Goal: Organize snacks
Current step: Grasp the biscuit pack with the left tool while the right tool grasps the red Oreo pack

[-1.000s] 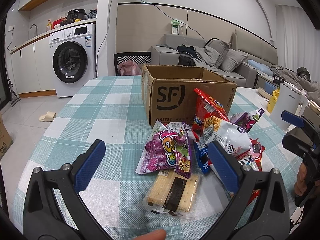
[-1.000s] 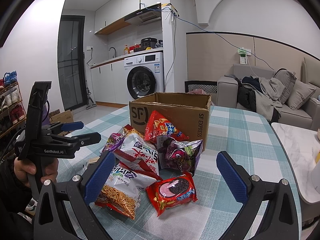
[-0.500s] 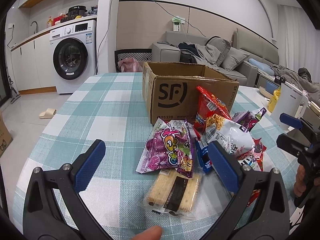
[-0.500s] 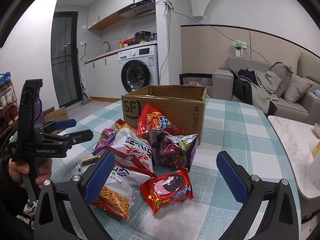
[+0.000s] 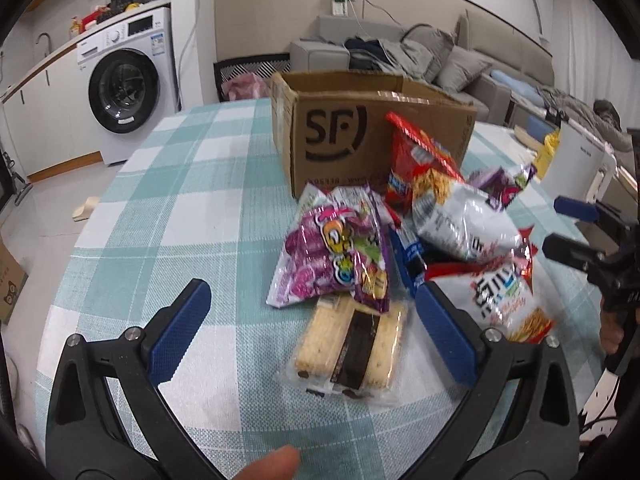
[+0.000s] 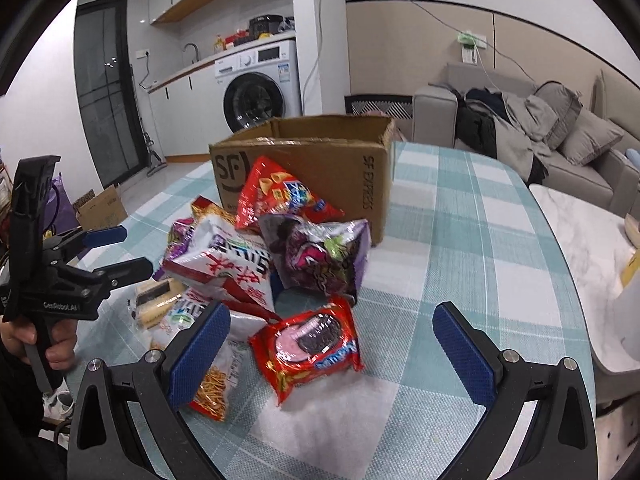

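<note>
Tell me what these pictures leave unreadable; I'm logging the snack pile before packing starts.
- Inside of the brown cardboard SF box: both views see only its walls and rim.
- Dark blue packet: left wrist view, mostly buried under the white crinkled chip bag.
- Clear-wrapped sandwich biscuits: right wrist view, largely covered by the pile and the left gripper.
- Printing on the packets: motion-blurred in both views.

Place: a home — open kitchen and living room
Kitchen signs: washing machine, sink tap
Living signs: sofa — checked tablecloth
</note>
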